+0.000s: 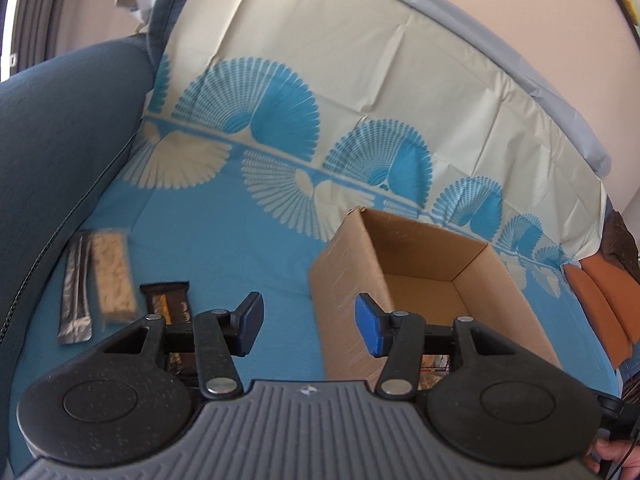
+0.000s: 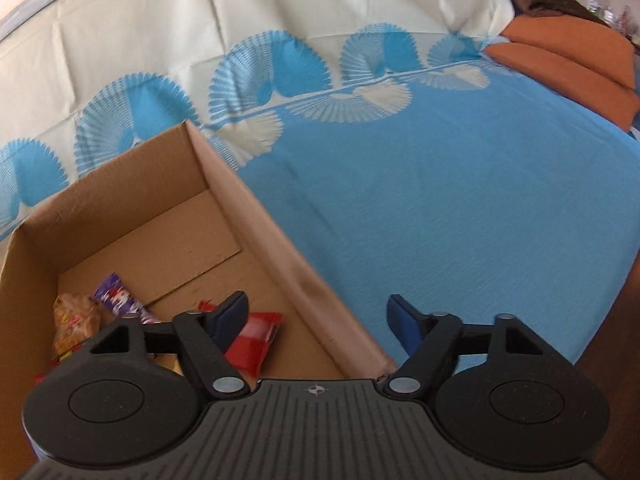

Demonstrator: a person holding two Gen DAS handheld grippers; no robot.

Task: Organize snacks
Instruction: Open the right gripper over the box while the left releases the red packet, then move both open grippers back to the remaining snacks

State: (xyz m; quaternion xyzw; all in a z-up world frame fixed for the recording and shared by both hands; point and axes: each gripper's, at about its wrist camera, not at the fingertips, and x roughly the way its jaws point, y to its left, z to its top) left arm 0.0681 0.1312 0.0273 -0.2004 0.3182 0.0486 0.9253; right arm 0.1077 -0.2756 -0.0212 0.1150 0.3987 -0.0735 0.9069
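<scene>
1. The left gripper (image 1: 310,322) is seen with its jaws parted a fair bit and nothing caught between them, just blue bedsheet (image 1: 240,248) showing in the gap.
2. Three snacks are left lying flat on the sheet, off to the left of that gripper: a silver wrapper (image 1: 76,292), a pale bar in clear wrap (image 1: 114,276) right beside it, and a dark brown bar (image 1: 166,296) partly hidden behind the left finger.
3. The silver one and the pale one are laid side by side, touching or nearly so, long axes running away from the camera and leaning slightly right at the far end. The brown bar's serrated end is pointed away too.
4. The cardboard box (image 1: 344,280) is stood open-topped just right of the left gripper's gap, with its near corner behind the right finger.
5. The right gripper (image 2: 318,322) is held over the box's right wall (image 2: 280,248), jaws spread wide, nothing gripped. The left finger is over the box interior, the right finger over the sheet outside.
6. Inside the box, a red packet (image 2: 256,340) is found just under the left finger, long axis angled up-right. A purple wrapper (image 2: 116,294) and a yellowish crinkly bag (image 2: 74,320) are sat further left, near the box's left wall.
7. Orange cushions (image 2: 580,64) are piled at the far right edge of the bed.
</scene>
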